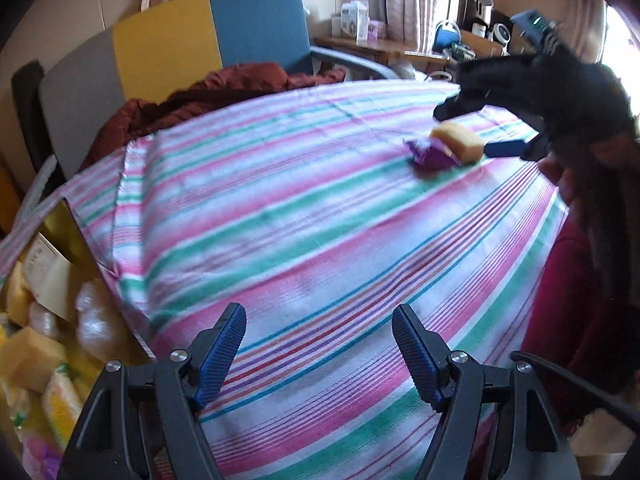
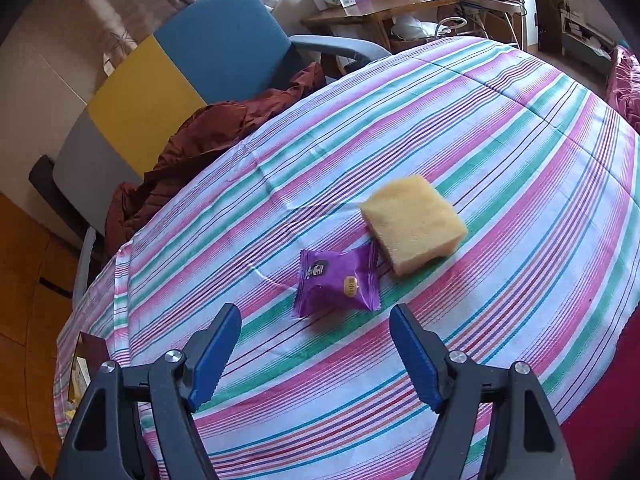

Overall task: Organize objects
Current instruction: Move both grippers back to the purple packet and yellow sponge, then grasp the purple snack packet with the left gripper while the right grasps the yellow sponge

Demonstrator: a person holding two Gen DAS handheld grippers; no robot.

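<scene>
At the far left a box at the table's edge already holds sponges and wrapped snacks, so much of the sorting looks done. The left gripper hangs over bare striped cloth, jaws apart and empty. Further right, two things are left on the cloth: a purple packet and, touching its corner, a yellow sponge. The right gripper hovers just short of the packet, jaws apart, nothing between them (probably its next pick). Both items still need moving to the box.
</scene>
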